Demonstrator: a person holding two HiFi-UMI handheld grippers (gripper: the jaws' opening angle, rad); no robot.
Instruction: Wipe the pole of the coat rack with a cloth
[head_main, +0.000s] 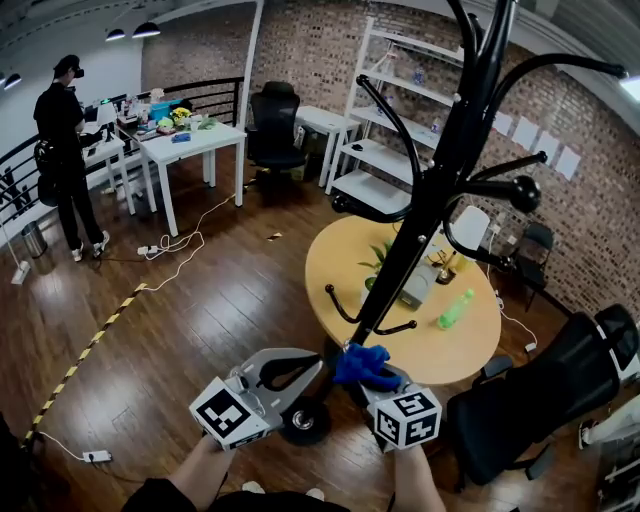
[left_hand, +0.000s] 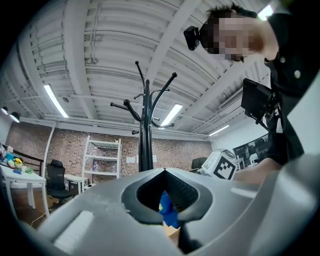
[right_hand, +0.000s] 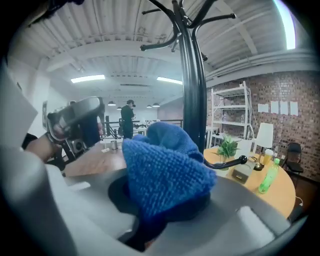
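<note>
Cloth (right_hand: 165, 170), blue and bunched, sits pinched between the jaws of the right gripper (right_hand: 167, 202), which are closed on its lower folds while the rest bulges out above them. In the head view the cloth (head_main: 362, 363) sticks out ahead of the right gripper (head_main: 375, 380) and meets the low part of the coat rack pole (head_main: 430, 210); I cannot tell how firmly it presses there. From the right gripper's camera the black pole (right_hand: 192, 90) rises directly behind the cloth, and its hooks fan out overhead.

Just to the left of the right gripper, the left gripper (head_main: 318, 365) has its jaws pressed together at the tips, with nothing held between them. In its own view the left gripper (left_hand: 164, 170) leaves only a small diamond-shaped gap behind the tips, and a bit of blue shows through it from beyond. The pole (left_hand: 145, 140) stands straight ahead of it.

Beyond both grippers, past the pole, is a round wooden table (head_main: 340, 270) carrying a green bottle (head_main: 453, 308) and a small plant (head_main: 380, 262). To the right of the right gripper stands a black chair (head_main: 530, 400). Far ahead and to the left of the left gripper, a person (head_main: 65, 150) stands beside a white desk (head_main: 190, 140).
</note>
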